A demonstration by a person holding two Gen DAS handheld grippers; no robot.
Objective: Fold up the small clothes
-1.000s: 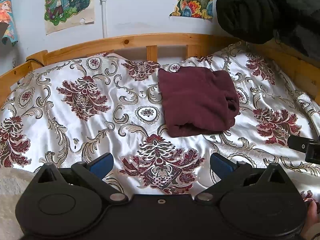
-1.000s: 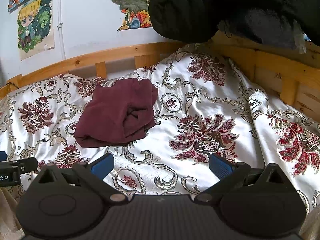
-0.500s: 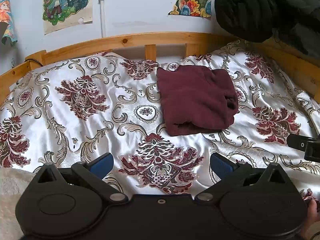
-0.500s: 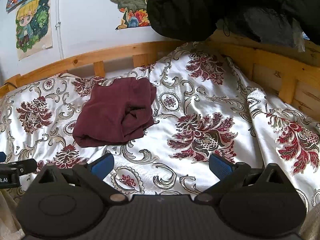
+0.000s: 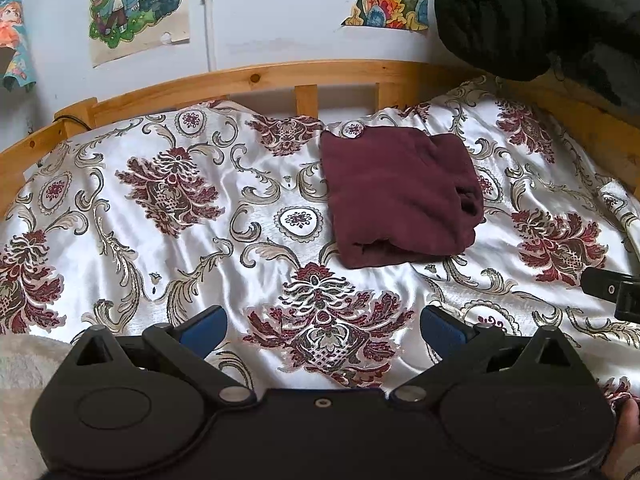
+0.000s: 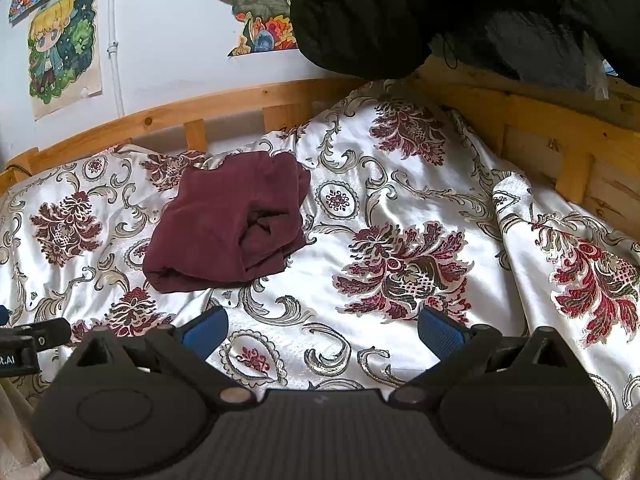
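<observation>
A folded maroon garment (image 5: 400, 196) lies on the bed's floral cover (image 5: 160, 208), near the wooden headboard (image 5: 256, 78). Left claw (image 5: 322, 326) and right claw (image 6: 322, 326) hover wide apart, empty, nearer than the garment.

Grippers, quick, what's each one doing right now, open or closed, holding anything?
Left gripper: open, holding nothing, short of the maroon garment.
Right gripper: open, holding nothing.
</observation>
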